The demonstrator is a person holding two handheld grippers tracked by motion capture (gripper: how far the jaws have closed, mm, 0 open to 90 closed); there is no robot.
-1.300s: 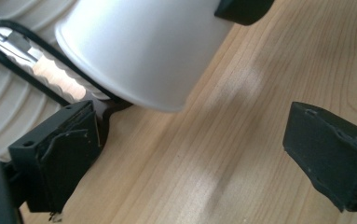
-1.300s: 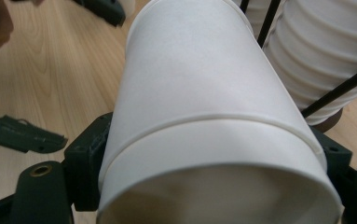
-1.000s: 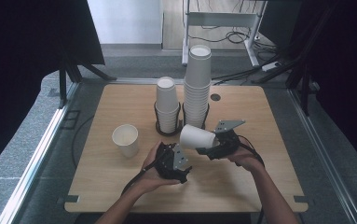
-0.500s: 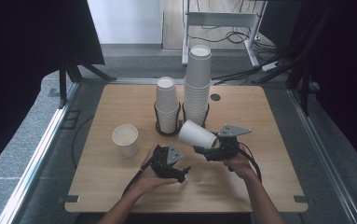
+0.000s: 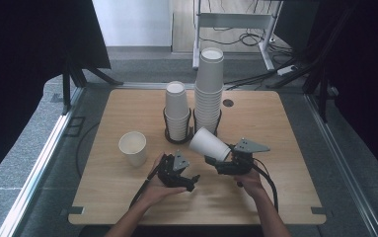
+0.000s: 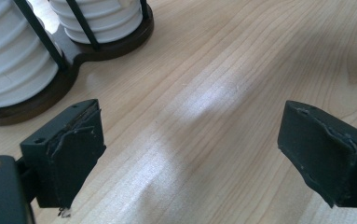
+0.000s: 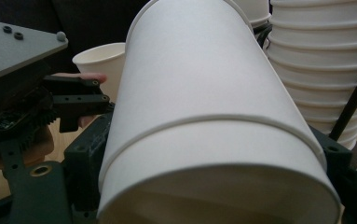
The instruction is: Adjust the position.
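A white paper cup (image 5: 208,143) (image 7: 204,84) lies on its side above the table, its base pointing up and to the left. My right gripper (image 5: 217,159) (image 7: 213,154) is shut on it near the rim, one jaw on each side. My left gripper (image 5: 190,180) (image 6: 190,154) rests low over the wood to the left of it, held by a hand. Its jaws stand open; they have just been closing a little, and only bare table lies between them. A single cup (image 5: 132,147) (image 7: 99,60) stands upright at the left.
A dark two-ring holder (image 5: 179,138) (image 6: 115,44) stands mid-table with a short cup stack (image 5: 176,106) (image 6: 8,60) and a tall one (image 5: 209,84) (image 6: 101,18). The wooden table (image 5: 285,128) lies open to the right. Desk legs and cables lie beyond the far edge.
My right gripper has come a little down and toward the near edge with the cup still in it. The left hand has stayed about where it was.
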